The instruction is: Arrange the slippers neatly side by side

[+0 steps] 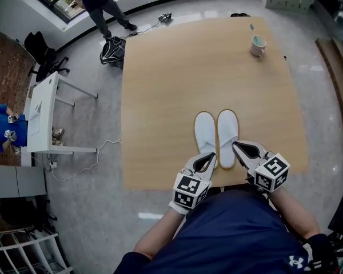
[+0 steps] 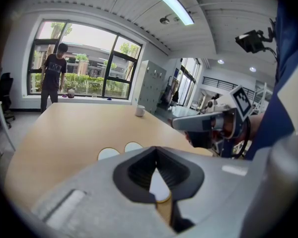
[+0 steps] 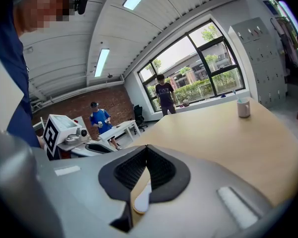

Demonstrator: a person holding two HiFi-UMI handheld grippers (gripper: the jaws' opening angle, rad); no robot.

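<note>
- Looking down, we have both slippers on the table (image 1: 160, 96), close to its near edge, toes aimed at the far edge. The left slipper (image 1: 205, 131) and the right slipper (image 1: 227, 129) lie just beside each other, heels close to level.
- Our left gripper (image 1: 209, 159) hangs at the left slipper's heel, jaws pressed together with nothing between them. Past the closed tips its own view shows only slipper and tabletop.
- Our right gripper (image 1: 238, 146) sits at the right slipper's heel, jaws likewise together and empty. Whether either tip actually touches a slipper, we cannot tell.
- We judge the pair as good as arranged, so only a fine trim is left at most.
- To do it well, we use the closed tips as pushers, with small nudges at the heels, low along the table. A pinch could lift or twist the soft sole.
- We check the heel line against the near edge and watch the gap between the two. A hard shove risks skewing a toe outward.
- The mug (image 1: 258, 45) by the far right corner is well apart, so it's no worry.
</note>
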